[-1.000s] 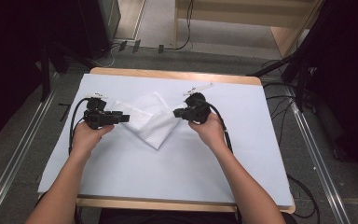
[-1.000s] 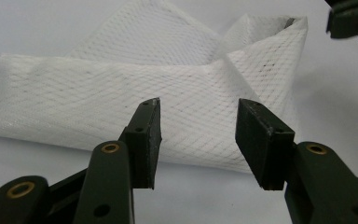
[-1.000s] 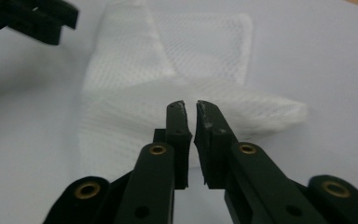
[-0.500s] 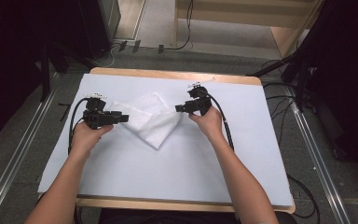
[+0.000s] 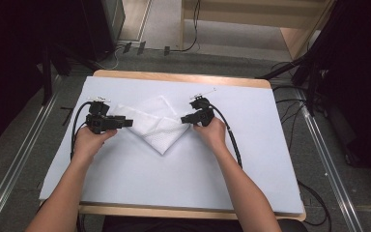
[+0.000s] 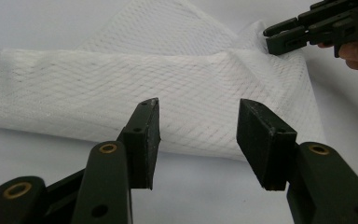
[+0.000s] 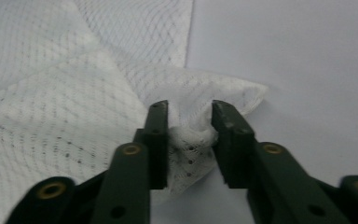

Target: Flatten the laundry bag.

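Observation:
A white mesh cloth (image 5: 154, 123) lies folded into a point on the pale table cover (image 5: 174, 183). My left gripper (image 5: 129, 123) stands open at the cloth's left edge. In the left gripper view its jaws (image 6: 198, 135) are wide apart just short of the folded cloth (image 6: 121, 93). My right gripper (image 5: 183, 119) is at the cloth's right corner, also seen far off as the right gripper (image 6: 284, 37). Its jaws have just been closing. In the right gripper view the right gripper (image 7: 189, 126) pinches a bunched corner of the cloth (image 7: 51, 116).
The wooden table edge (image 5: 183, 79) runs along the far side. Black cables (image 5: 232, 140) trail from both grippers over the cover. Metal floor rails (image 5: 14, 169) flank the table, with dark equipment (image 5: 357, 72) at the right.
The right gripper drew slightly away toward the far side, then came back down onto the cloth's right corner and closed on it. The left gripper stayed put.

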Demonstrator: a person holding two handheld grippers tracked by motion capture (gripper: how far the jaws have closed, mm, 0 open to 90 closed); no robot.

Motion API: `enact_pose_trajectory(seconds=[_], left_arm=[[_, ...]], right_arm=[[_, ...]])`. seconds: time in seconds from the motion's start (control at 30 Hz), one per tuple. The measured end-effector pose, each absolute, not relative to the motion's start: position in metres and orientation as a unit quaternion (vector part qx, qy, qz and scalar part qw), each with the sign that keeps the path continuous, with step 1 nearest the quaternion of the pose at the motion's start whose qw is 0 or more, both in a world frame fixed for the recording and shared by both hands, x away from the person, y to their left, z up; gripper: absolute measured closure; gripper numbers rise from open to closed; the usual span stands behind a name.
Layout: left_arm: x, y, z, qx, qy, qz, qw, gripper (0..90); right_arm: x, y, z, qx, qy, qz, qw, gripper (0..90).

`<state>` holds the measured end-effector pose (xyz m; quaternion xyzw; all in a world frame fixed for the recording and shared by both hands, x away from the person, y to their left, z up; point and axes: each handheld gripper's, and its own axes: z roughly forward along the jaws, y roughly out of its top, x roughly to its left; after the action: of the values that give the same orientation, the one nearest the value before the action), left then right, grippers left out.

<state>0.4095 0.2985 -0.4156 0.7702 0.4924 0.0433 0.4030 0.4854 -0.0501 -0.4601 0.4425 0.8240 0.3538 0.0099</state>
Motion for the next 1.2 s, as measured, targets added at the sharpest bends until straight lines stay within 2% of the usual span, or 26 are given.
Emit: enact_pose_trajectory(seconds=[0.03, 0.1, 0.4, 0.57, 0.93, 1.2], left_arm=[[0.41, 0.299, -0.416, 0.771, 0.493, 0.044, 0.402, 50.2], [0.41, 0.3, -0.416, 0.77, 0.493, 0.044, 0.403, 50.2], [0.408, 0.306, -0.412, 0.765, 0.497, 0.052, 0.406, 50.2], [0.407, 0.312, -0.41, 0.759, 0.503, 0.056, 0.409, 50.0], [0.405, 0.317, -0.408, 0.756, 0.508, 0.063, 0.407, 49.9], [0.405, 0.317, -0.408, 0.755, 0.509, 0.062, 0.409, 49.8]], right_arm=[[0.484, -0.049, -0.459, 0.439, 0.826, 0.354, 0.01, 78.7], [0.482, -0.047, -0.455, 0.431, 0.827, 0.36, 0.008, 80.7], [0.451, -0.04, -0.406, 0.379, 0.818, 0.432, 0.015, 81.0], [0.428, -0.028, -0.391, 0.341, 0.821, 0.459, 0.006, 80.9], [0.384, 0.004, -0.397, 0.293, 0.835, 0.466, -0.02, 81.0], [0.368, 0.025, -0.416, 0.277, 0.846, 0.454, -0.045, 80.9]])
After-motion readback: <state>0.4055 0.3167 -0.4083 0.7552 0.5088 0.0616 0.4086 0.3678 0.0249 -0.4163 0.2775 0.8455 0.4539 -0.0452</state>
